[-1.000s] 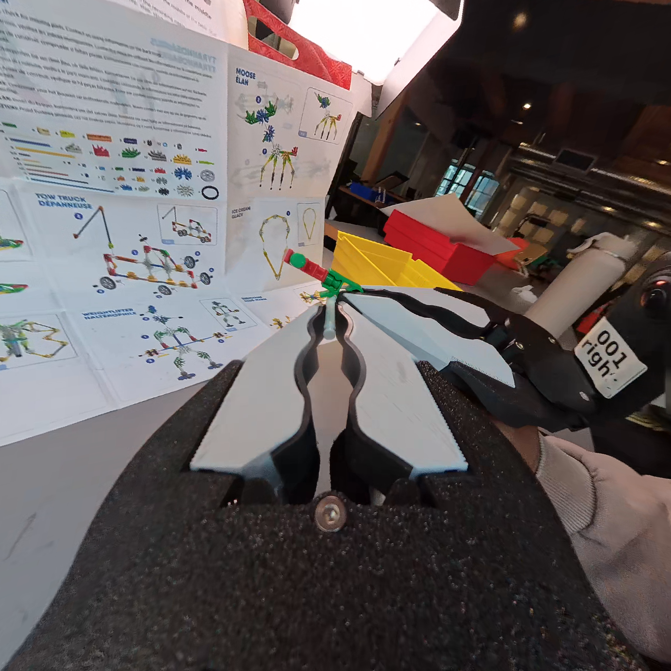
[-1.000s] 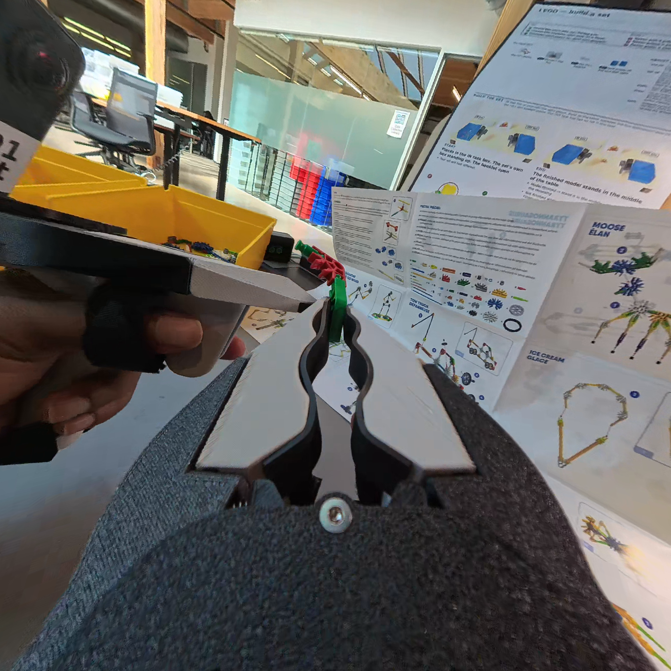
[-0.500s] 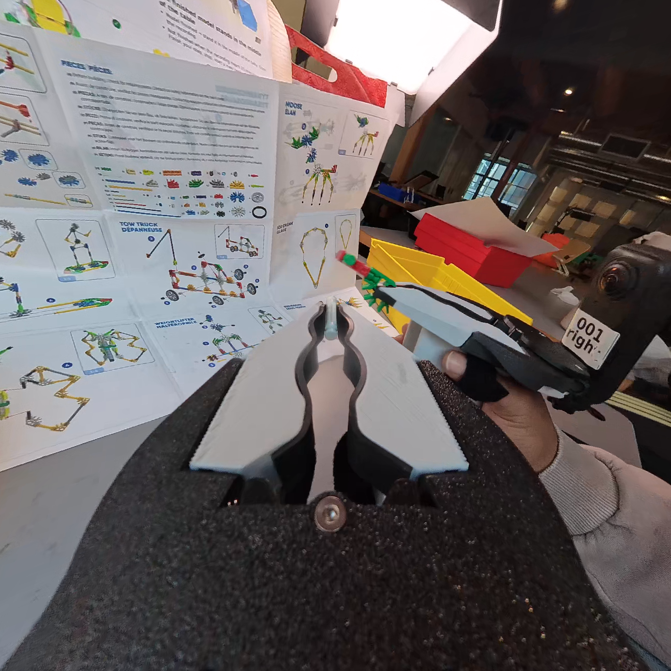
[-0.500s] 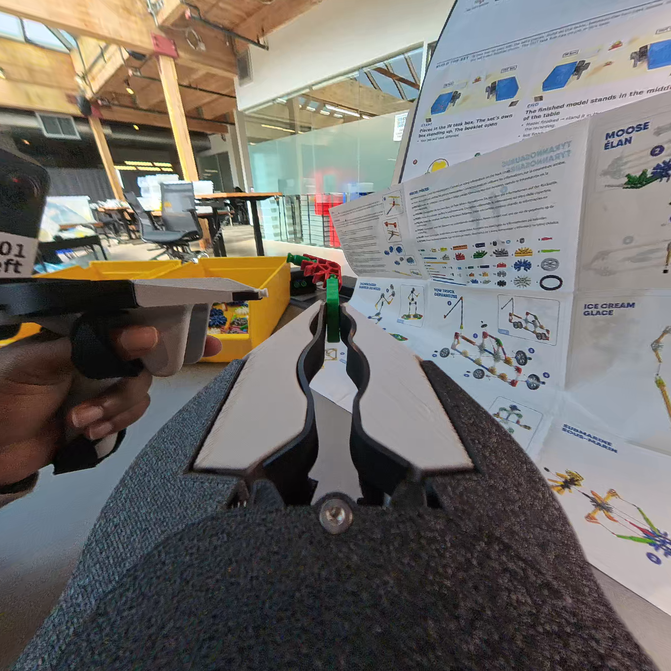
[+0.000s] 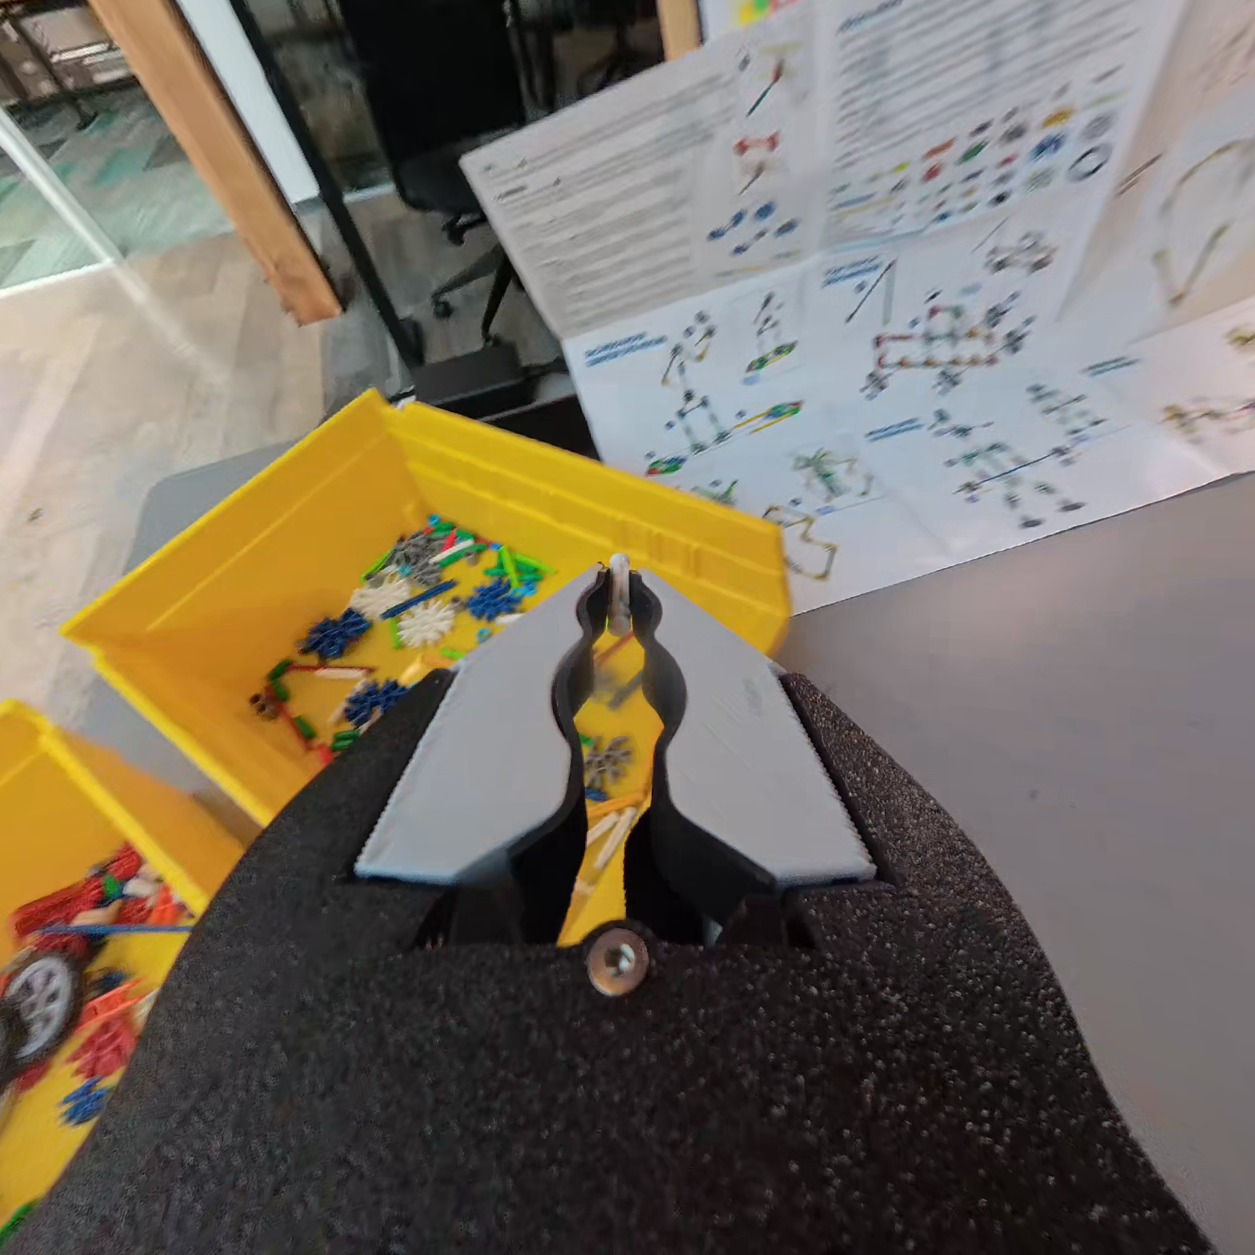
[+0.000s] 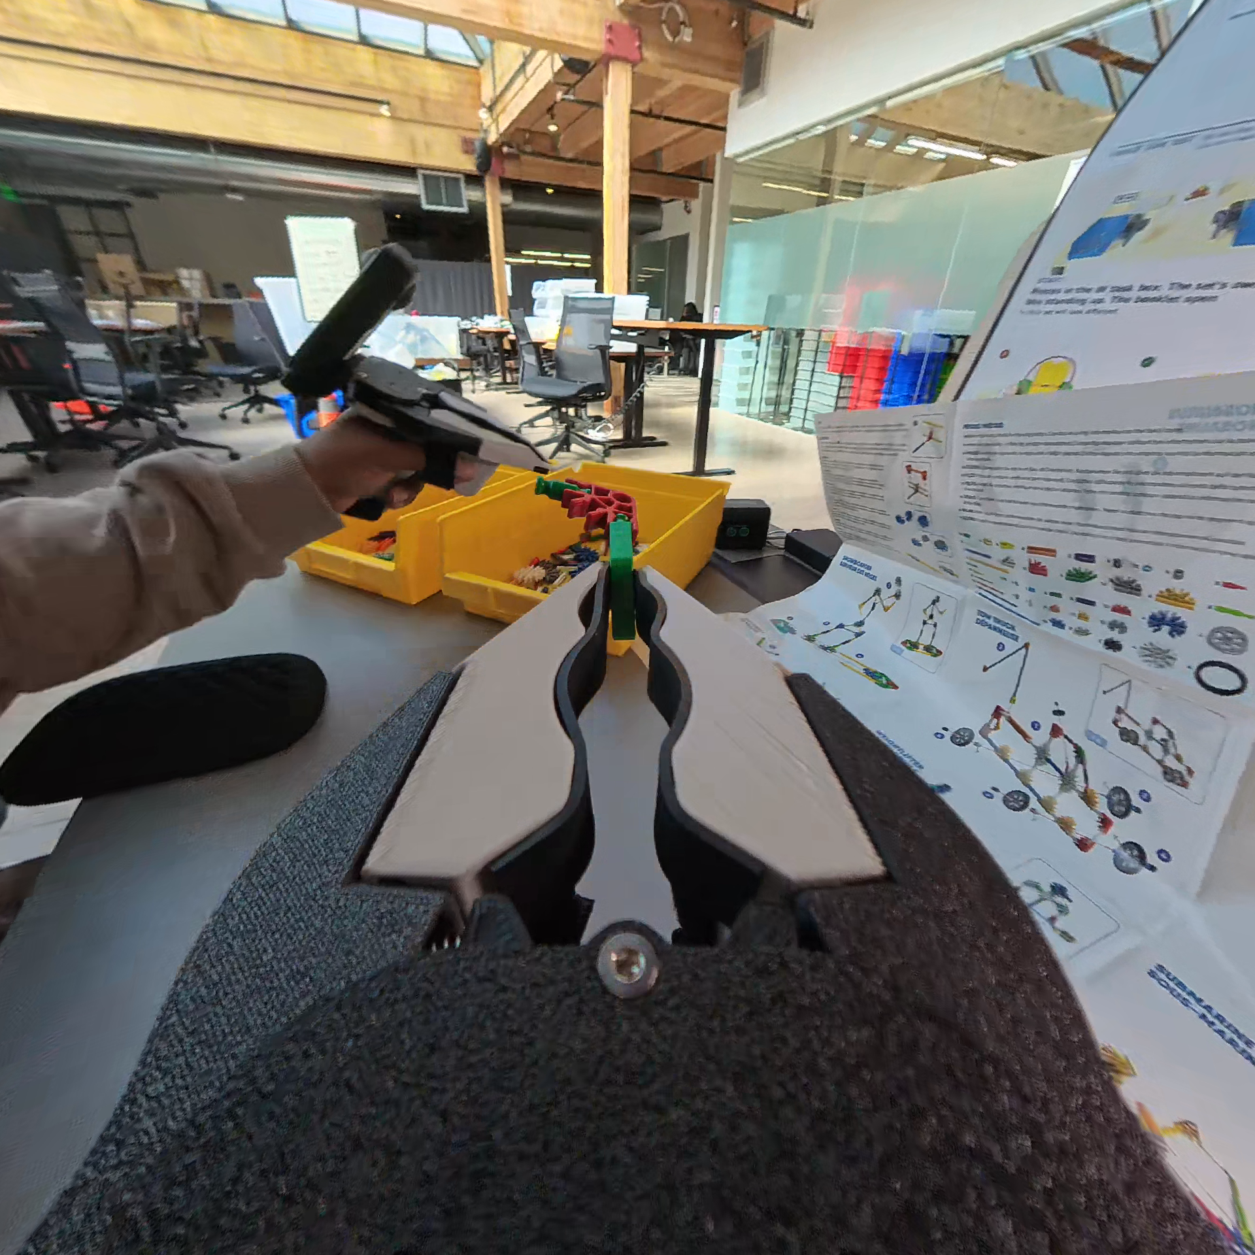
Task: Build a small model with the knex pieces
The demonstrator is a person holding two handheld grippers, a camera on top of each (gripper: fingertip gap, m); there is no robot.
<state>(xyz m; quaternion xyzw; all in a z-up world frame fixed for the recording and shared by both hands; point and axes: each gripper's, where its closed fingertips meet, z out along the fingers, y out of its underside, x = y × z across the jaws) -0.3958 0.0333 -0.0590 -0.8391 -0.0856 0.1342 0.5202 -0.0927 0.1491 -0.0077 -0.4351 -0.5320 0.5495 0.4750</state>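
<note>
Left wrist view
Left gripper point(image 5: 618, 587): jaws closed on a short white rod point(image 5: 619, 595), pinched at the tips.
Position: held over the near yellow bin point(image 5: 611, 506), above its right end.
Bin contents: loose blue, white, grey and green construction pieces point(image 5: 421, 604).
Second yellow bin point(image 5: 81, 808): lower left; holds red pieces and a grey wheel point(image 5: 37, 1002).
Instruction sheet point(image 5: 917, 326): propped up behind the bin, blurred.
Table point(image 5: 1052, 713): grey.

Right wrist view
Right gripper point(image 6: 621, 597): jaws closed on a green piece point(image 6: 621, 591), which stands upright.
Attached: red connector point(image 6: 601, 506) on top, green stub at its left end.
Left gripper, far off: in a hand point(image 6: 367, 468), over the bins, tips near the red connector; contact unclear.
Sleeve point(image 6: 136, 543): beige.
</note>
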